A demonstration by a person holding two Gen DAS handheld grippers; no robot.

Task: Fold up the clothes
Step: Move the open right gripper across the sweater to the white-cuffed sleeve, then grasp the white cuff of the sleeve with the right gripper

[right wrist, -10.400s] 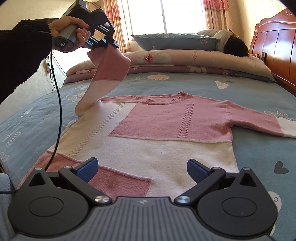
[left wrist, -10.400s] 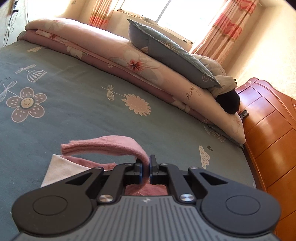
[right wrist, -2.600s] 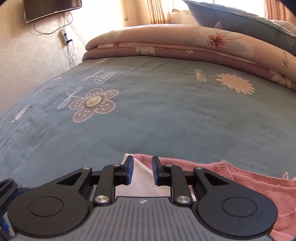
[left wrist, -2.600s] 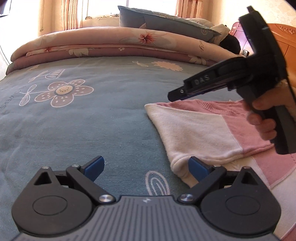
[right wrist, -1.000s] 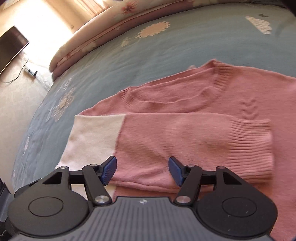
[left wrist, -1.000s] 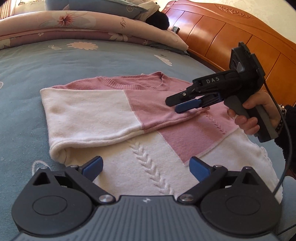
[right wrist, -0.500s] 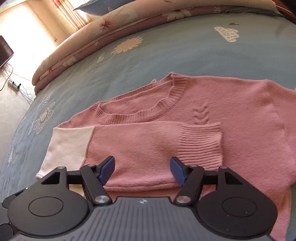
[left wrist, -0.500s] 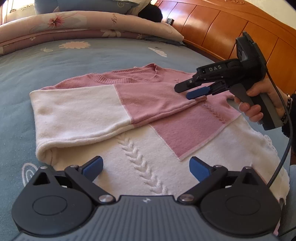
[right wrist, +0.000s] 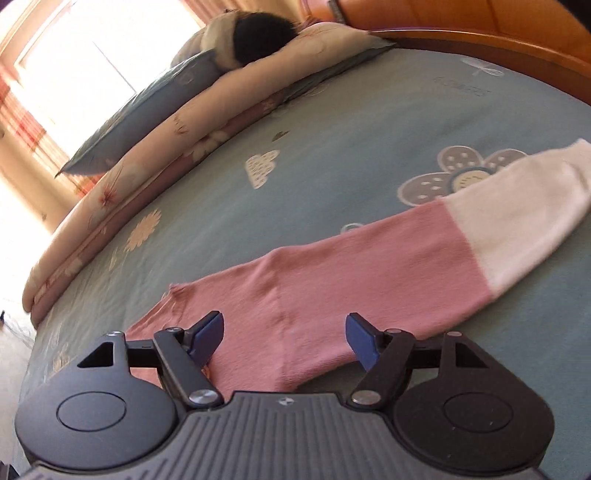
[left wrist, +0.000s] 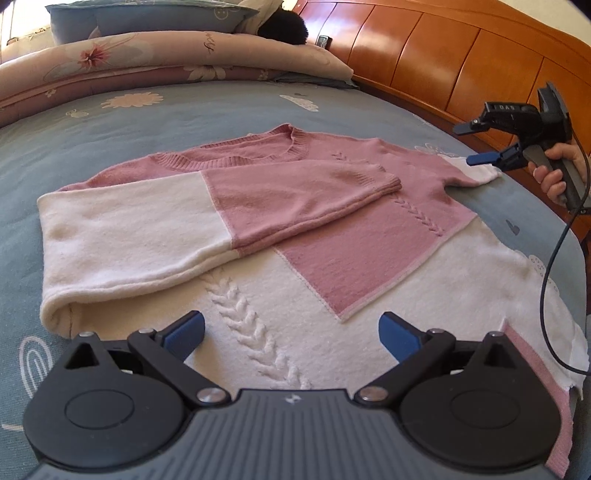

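Blue pads of the right gripper (right wrist: 284,338) stood well apart and were opening wider, gripping nothing; the pink upper stretch of the outstretched sleeve (right wrist: 369,266) lay on the bed just below and ahead of them. From there the sleeve ran away to the gripper's right, ending in a white cuff (right wrist: 524,206) flat on the blue bedspread (right wrist: 332,147).

Seen from the other side, a hand (left wrist: 557,173) held that gripper (left wrist: 480,142) just above the cuff end (left wrist: 476,173). The left gripper (left wrist: 291,332) hovered with its jaws wide and empty over the sweater (left wrist: 258,280) near the white lower body. Ahead of it, the other sleeve (left wrist: 207,218) already lay folded across the chest.

Beyond both grippers sat a rolled floral quilt (left wrist: 155,62), a blue pillow (left wrist: 140,18) and a wooden headboard (left wrist: 461,62).

The sweater looked like a soft, light, thick knit: floppy, sure to sag and drape when lifted, unlikely to slip from rubbery pads, not fragile though loose stitches might snag. The best hold seemed to be the cuff or the sleeve's edge near it, pinching both layers so the whole sleeve would follow across the chest.
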